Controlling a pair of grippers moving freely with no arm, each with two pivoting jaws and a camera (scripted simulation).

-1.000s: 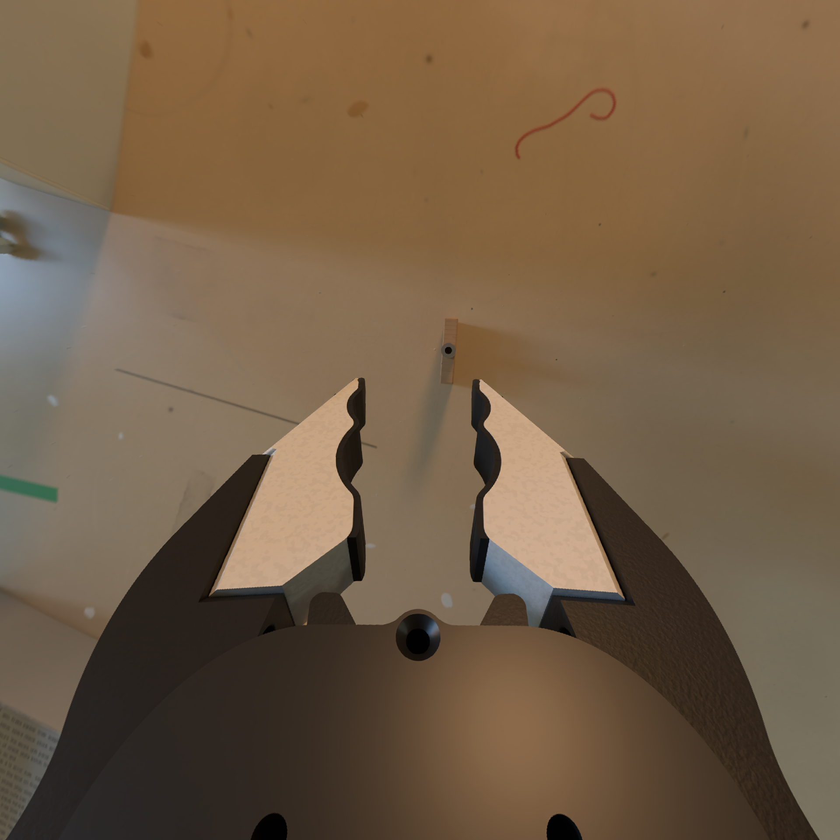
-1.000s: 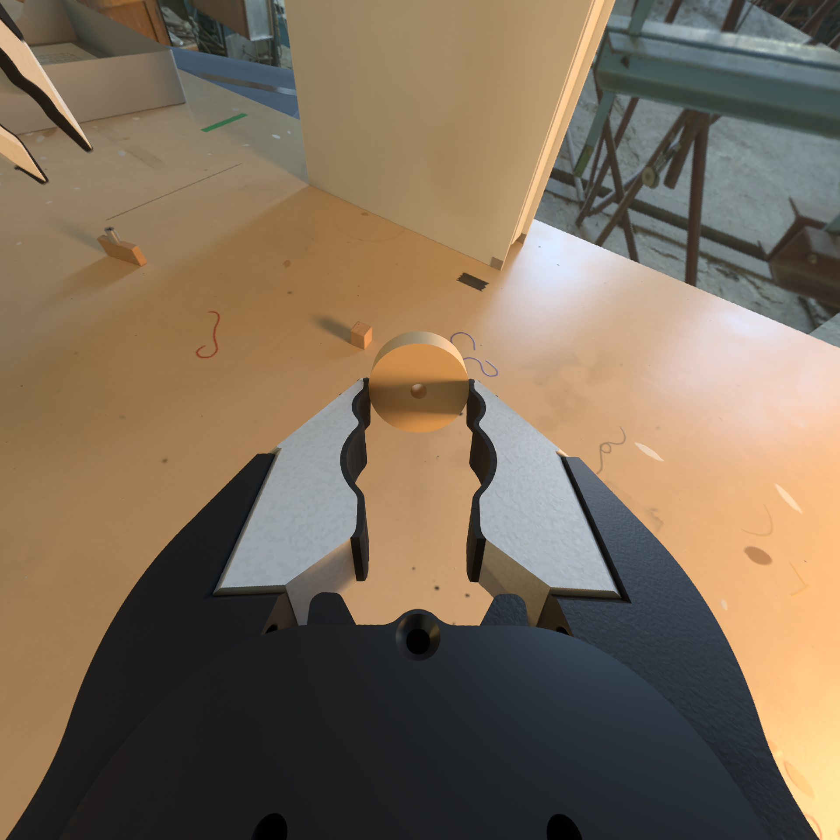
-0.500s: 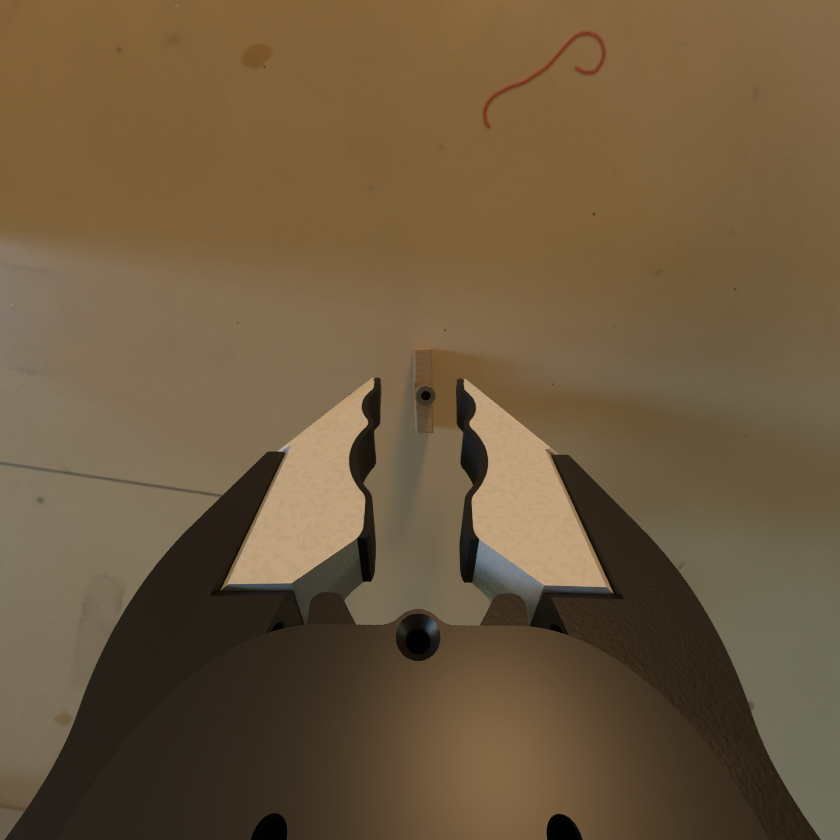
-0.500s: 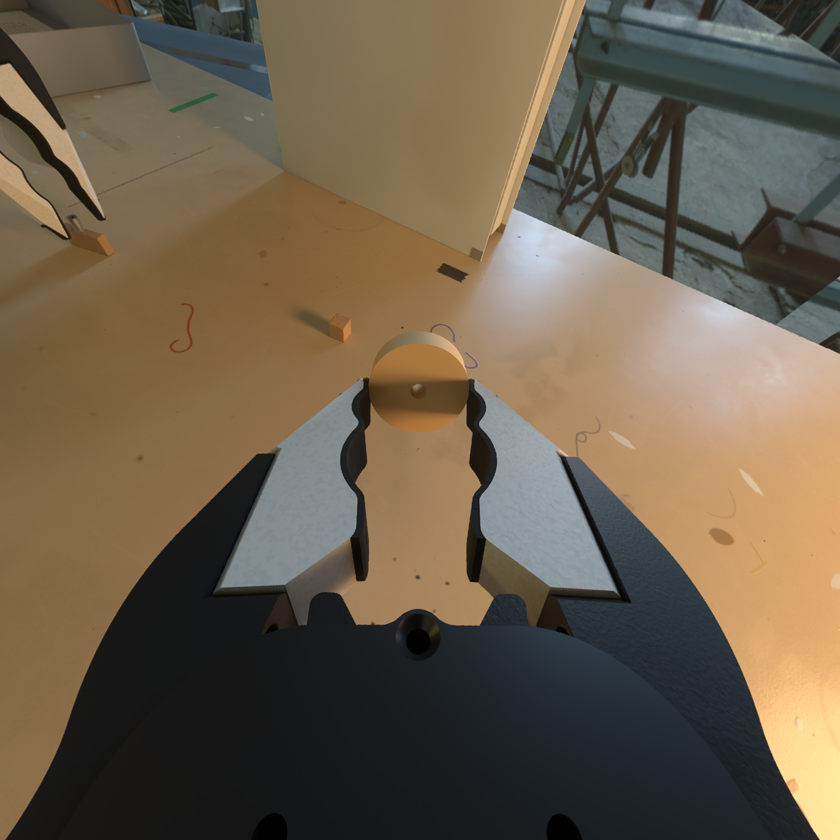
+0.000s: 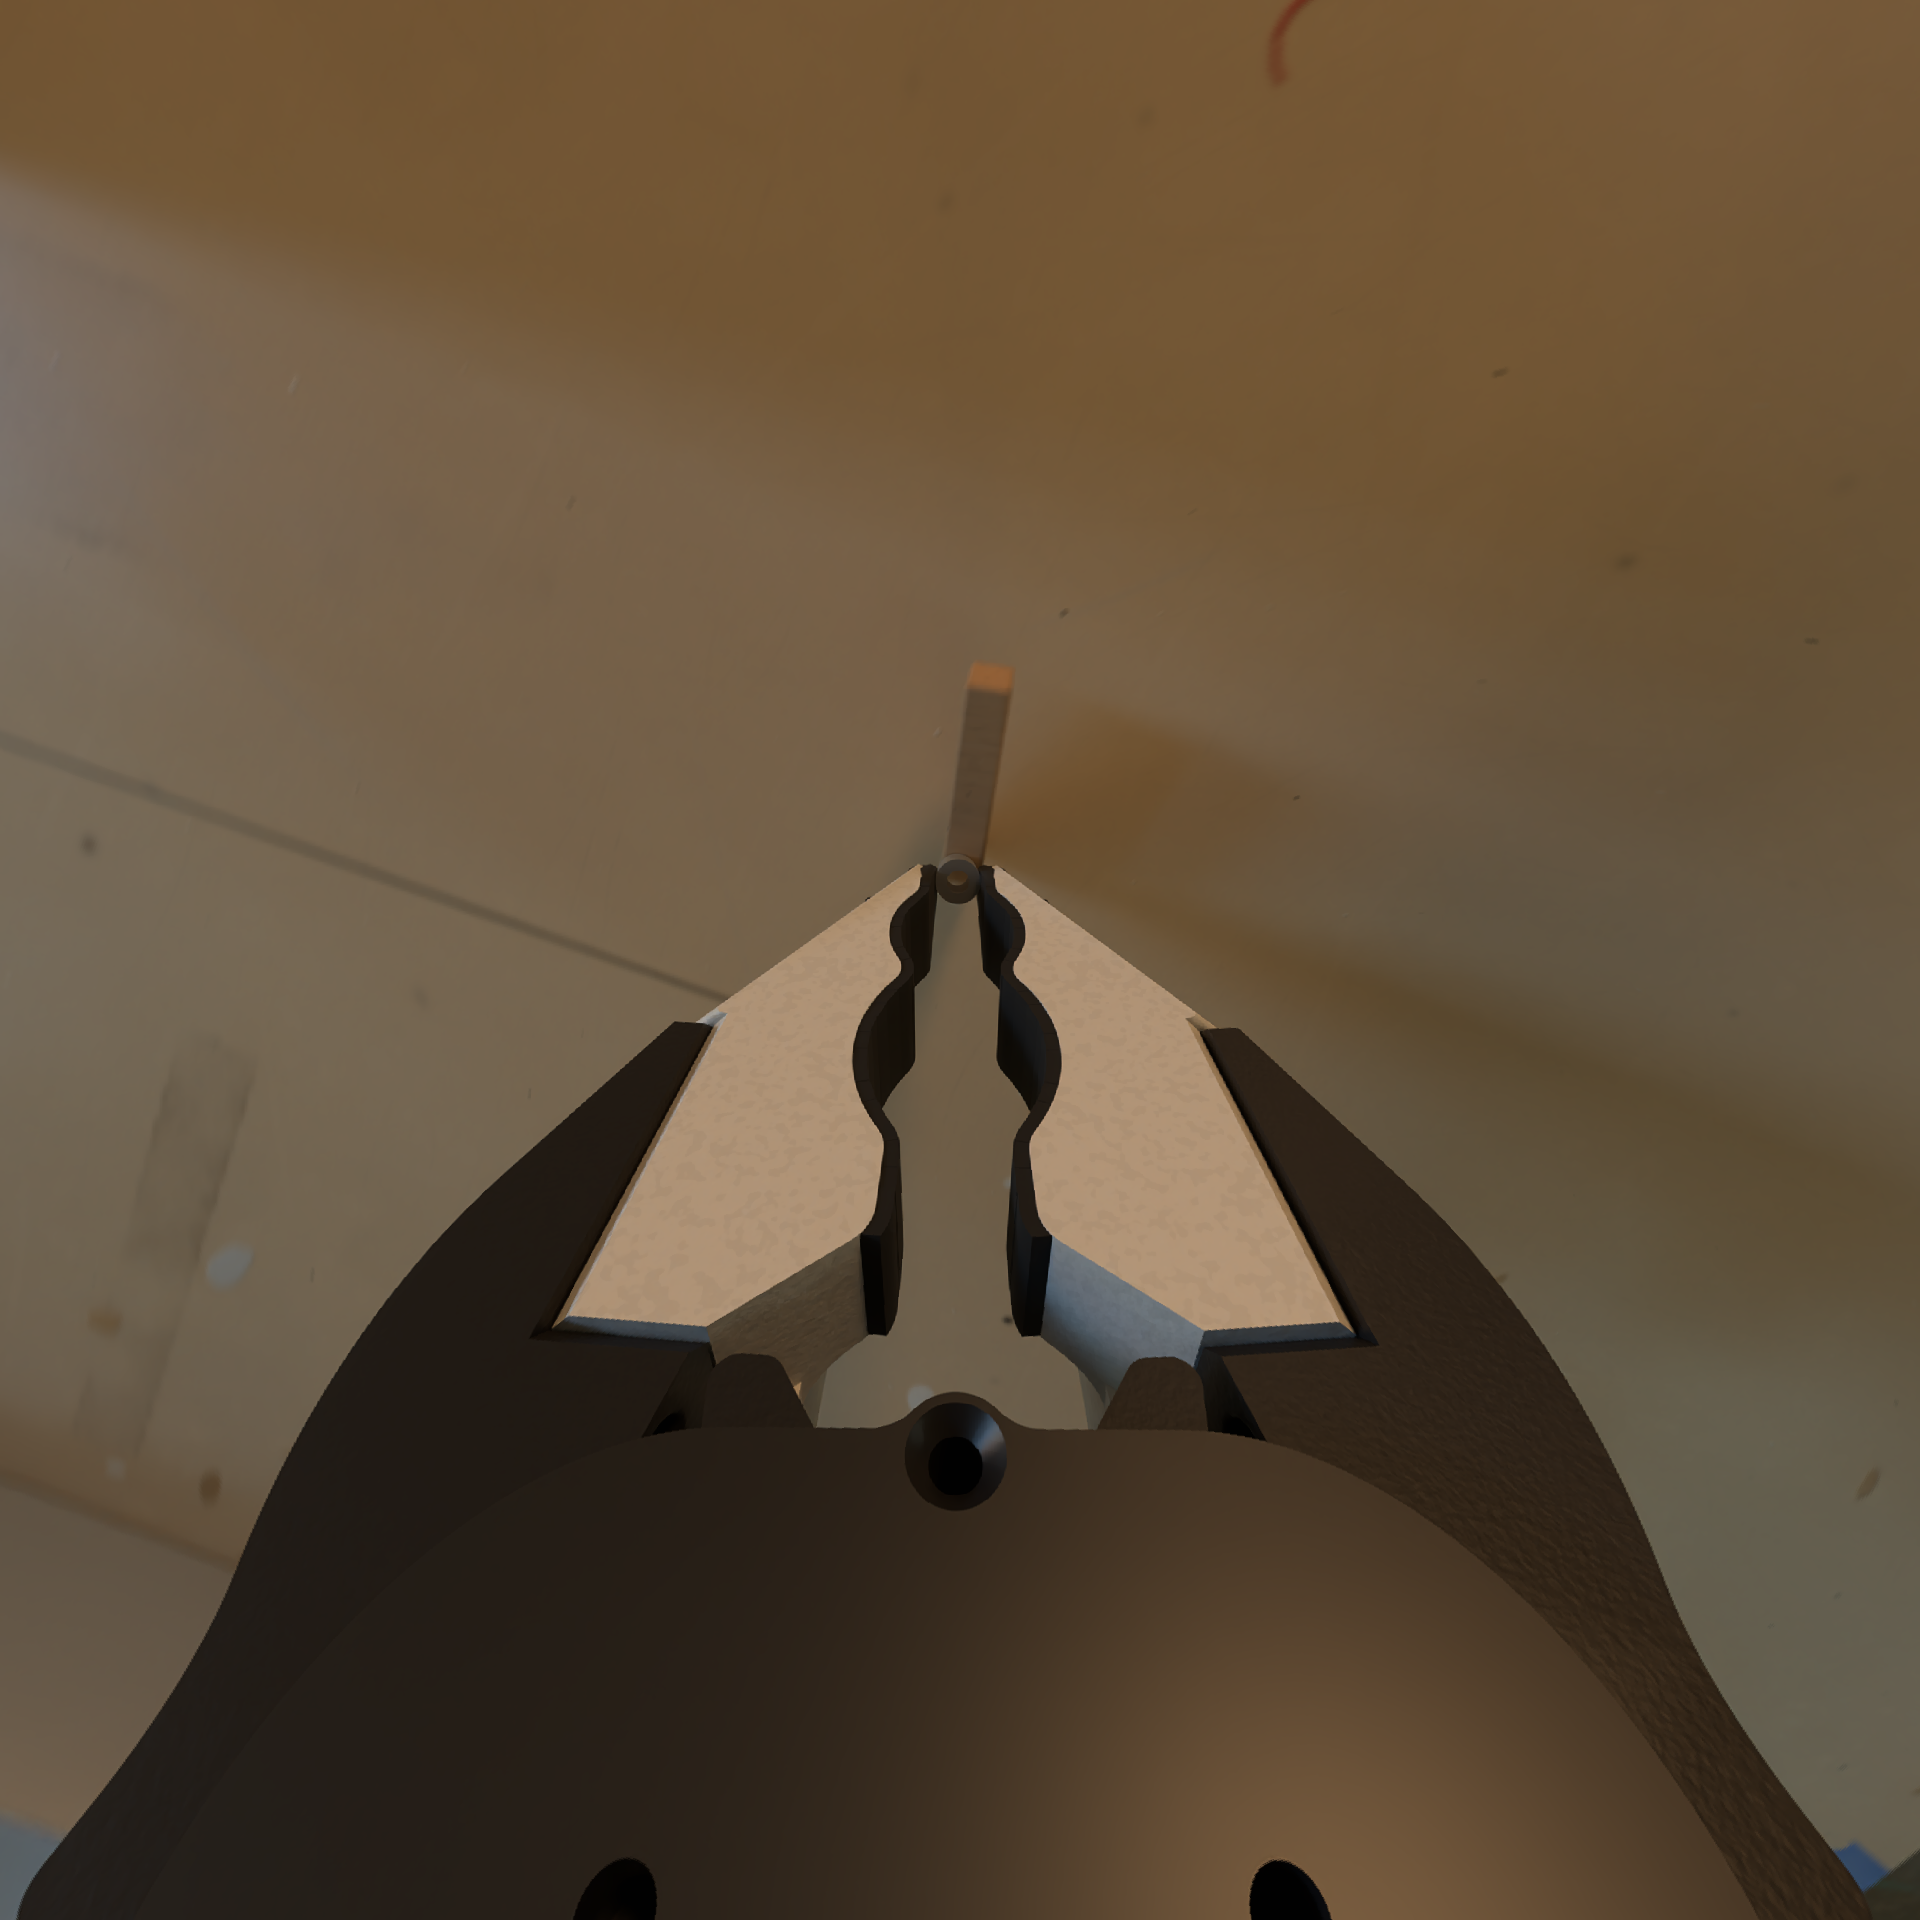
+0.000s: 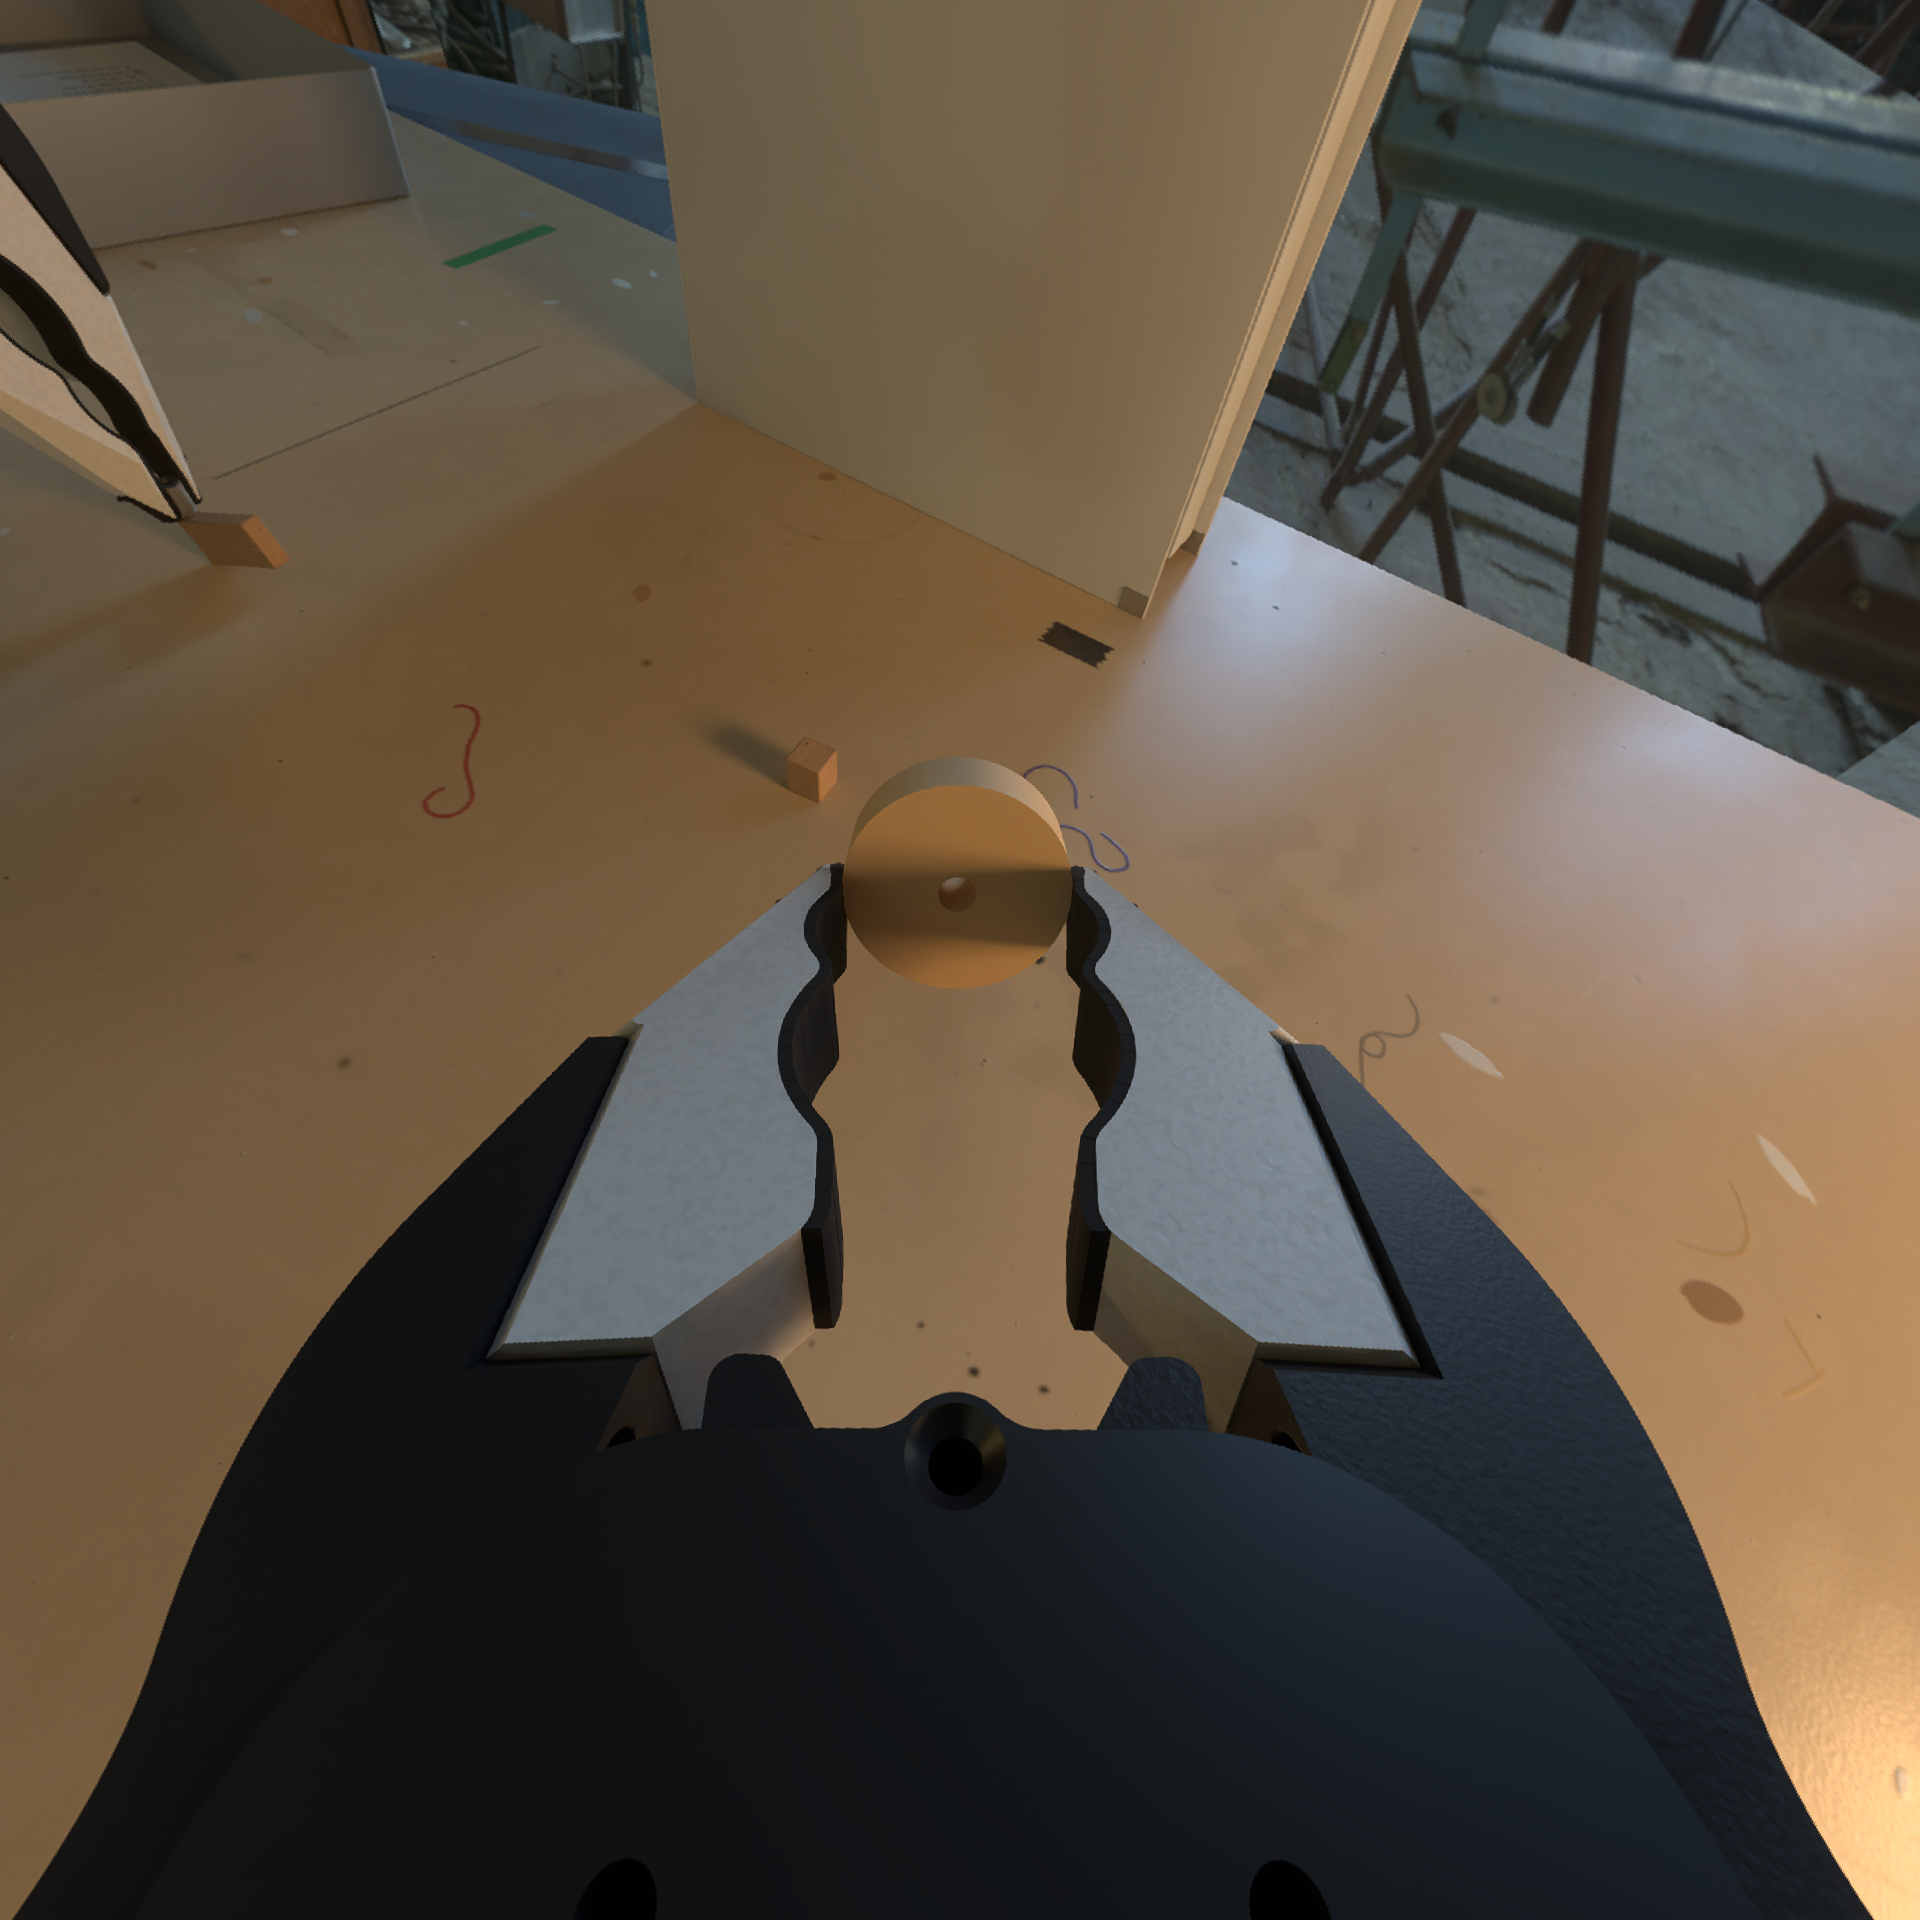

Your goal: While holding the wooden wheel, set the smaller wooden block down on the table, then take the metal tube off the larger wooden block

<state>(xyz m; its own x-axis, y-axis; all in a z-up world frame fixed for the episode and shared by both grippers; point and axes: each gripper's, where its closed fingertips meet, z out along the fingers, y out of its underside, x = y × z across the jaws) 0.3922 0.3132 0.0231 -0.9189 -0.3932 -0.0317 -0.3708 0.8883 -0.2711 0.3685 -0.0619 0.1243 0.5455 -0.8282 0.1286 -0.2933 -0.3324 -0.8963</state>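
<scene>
In the left wrist view my left gripper [image 5: 957,881] points down at the table and its tips are shut on the metal tube [image 5: 957,883], seen end-on. The larger wooden block [image 5: 982,769] lies on the table under the tube. In the right wrist view my right gripper [image 6: 956,894] is shut on the wooden wheel [image 6: 956,883], a disc with a centre hole, held above the table. The smaller wooden block [image 6: 811,769] sits on the table just left of the wheel. The left gripper [image 6: 171,499] shows far left there, tips at the larger block [image 6: 237,540].
An upright pale board [image 6: 966,281] stands on the table [image 6: 1351,831] behind the wheel. A grey box [image 6: 208,156] sits at the far left back. The table edge runs on the right, with metal trestles [image 6: 1558,364] beyond. A red scribble [image 6: 457,764] marks the tabletop.
My left gripper has come down onto the larger block and closed its tips on the metal tube. My right gripper still holds the wheel and has shifted only slightly.
</scene>
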